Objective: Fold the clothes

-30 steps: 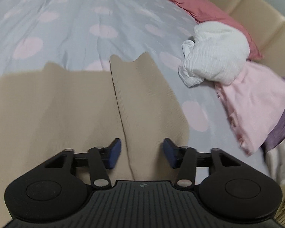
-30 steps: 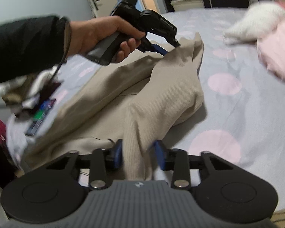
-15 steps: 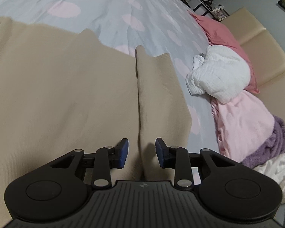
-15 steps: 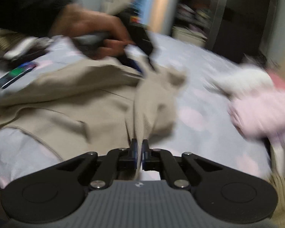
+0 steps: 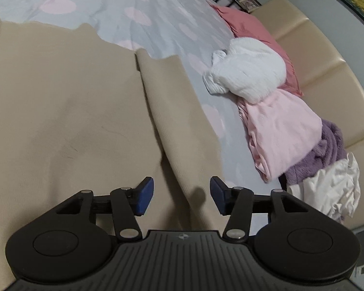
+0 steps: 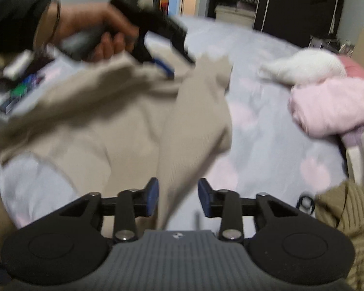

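A beige garment [image 5: 68,111] lies spread over the bed [image 5: 138,7], directly ahead of and under both sets of tongs, with one long strip of it, a sleeve or a turned-over side [image 5: 179,126], lying along its right side. The left tongs [image 5: 181,195] stand spread above this strip, pinching nothing. The right tongs [image 6: 178,197] are spread too; the narrow beige strip [image 6: 194,131] runs between the blue pads, which stand clear of it on both sides as far as the blurred view shows. As for progress, the garment is laid mostly flat with one part lying lengthwise over or against the body; its far hem is uneven and it is not yet a compact fold, so more folds look to remain. To the right of the tongs, a white knit bundle [image 5: 250,72], a pink garment [image 5: 281,131] and a purple fleece [image 5: 320,155] crowd that edge against the headboard [image 5: 327,55]. Ahead of the left tongs, beyond the hem, the dotted sheet offers open room.
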Demonstrator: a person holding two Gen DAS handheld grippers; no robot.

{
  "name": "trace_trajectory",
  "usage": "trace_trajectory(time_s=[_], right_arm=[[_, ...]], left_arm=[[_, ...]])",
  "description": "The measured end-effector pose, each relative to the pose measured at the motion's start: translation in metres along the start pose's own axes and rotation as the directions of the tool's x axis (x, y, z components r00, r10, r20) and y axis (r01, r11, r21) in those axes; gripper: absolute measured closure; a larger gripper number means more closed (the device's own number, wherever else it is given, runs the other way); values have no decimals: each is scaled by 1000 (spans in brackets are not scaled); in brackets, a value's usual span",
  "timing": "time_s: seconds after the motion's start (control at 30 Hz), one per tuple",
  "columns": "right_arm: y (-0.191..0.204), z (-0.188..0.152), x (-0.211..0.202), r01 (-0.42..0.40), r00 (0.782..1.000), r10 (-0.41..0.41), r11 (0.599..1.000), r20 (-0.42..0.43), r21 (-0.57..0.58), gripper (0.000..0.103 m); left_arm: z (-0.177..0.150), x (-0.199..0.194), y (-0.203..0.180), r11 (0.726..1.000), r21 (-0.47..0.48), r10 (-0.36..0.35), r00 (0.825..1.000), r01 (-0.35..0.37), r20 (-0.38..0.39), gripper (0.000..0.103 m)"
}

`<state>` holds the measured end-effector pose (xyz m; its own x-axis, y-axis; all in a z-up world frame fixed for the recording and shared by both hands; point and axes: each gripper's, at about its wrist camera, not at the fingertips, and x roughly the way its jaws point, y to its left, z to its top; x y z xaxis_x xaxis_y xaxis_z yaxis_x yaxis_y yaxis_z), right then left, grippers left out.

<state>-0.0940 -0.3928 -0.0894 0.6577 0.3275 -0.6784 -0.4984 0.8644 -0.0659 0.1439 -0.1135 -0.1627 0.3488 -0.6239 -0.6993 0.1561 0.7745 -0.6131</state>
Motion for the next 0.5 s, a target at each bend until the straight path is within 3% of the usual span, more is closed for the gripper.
trace_trajectory(time_s=[0.23,0.33,0.4,0.5], right_arm=[[15,13,30,-21,999,22,999,34,-44,64],[19,2,47,-9,998,5,997,-55,-71,92],[14,-2,45,1,999,-3,1000,-50,-26,94],[-7,-3,36,-4,999,9,989,-31,149,98]], left_arm=[[-6,14,1,1000,-28,1,1000,-1,-9,54],[-8,19,0,1000,-30,-9,1000,9,-9,54],[-9,21,0,999,-36,-20,1000,19,-7,54],[-7,23,-2,998,-52,-27,1000,28,13,54]])
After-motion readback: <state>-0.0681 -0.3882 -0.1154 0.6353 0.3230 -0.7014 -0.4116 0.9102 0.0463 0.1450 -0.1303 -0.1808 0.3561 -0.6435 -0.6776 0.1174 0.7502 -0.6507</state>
